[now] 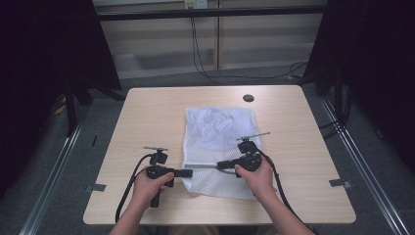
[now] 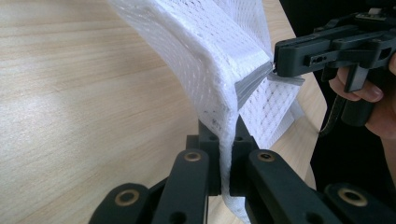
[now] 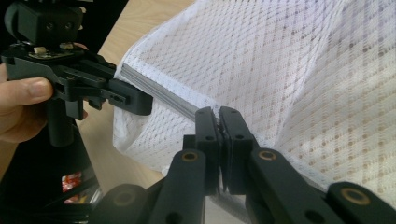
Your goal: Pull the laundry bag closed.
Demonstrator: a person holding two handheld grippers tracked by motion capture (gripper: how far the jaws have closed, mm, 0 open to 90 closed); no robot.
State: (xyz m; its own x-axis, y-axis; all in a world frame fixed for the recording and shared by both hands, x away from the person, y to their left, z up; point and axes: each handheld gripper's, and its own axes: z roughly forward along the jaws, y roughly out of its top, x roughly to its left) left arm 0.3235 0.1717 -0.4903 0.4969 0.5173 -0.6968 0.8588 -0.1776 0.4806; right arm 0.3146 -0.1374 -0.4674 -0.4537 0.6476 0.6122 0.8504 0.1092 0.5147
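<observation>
Closest in, two hands at the near edge of the worktop (image 1: 147,103), one gripper each. Left gripper (image 1: 183,173) has its jaws pressed together on the left end of the mesh bag's (image 1: 220,129) zipper (image 1: 204,167) edge, fabric pinched right between them. Right gripper (image 1: 221,165) is clamped the same way on the zipper strip, further along to the right. So one white mesh bag, lying mid-worktop, its near edge lifted between the two grippers. Plenty of bare wood left and right of it, and one dark round hole (image 1: 248,98) near the far edge.
</observation>
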